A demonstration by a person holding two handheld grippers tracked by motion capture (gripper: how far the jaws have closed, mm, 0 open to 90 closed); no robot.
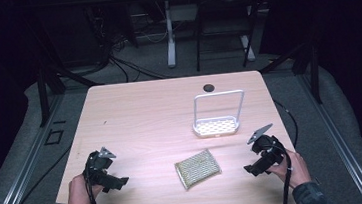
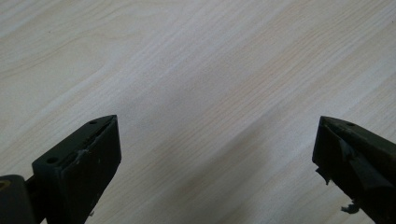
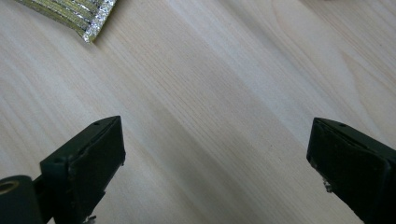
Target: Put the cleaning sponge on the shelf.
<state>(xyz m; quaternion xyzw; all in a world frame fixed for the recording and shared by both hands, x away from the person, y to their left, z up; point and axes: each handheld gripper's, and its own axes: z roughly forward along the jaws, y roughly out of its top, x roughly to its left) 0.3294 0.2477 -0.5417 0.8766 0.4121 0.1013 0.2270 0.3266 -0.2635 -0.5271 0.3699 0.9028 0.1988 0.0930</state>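
Note:
A glittery yellow-green scouring sponge (image 1: 198, 168) lies flat near the table's front middle; one corner of the sponge (image 3: 77, 16) reaches into the top left of the right gripper view. Behind it stands a white perforated sponge holder (image 1: 216, 125) with a tall wire handle. My left gripper (image 1: 118, 182) rests low over the front left of the table, open, with bare wood between its jaws (image 2: 215, 154). My right gripper (image 1: 251, 169) sits at the front right, open and holding nothing (image 3: 215, 154), its jaws pointing toward the sponge.
The light wooden table (image 1: 140, 116) has a small dark round spot (image 1: 209, 87) near its far edge. Beyond it are dark floor, cables and the legs of another desk (image 1: 170, 42). The person's hands enter from the bottom corners.

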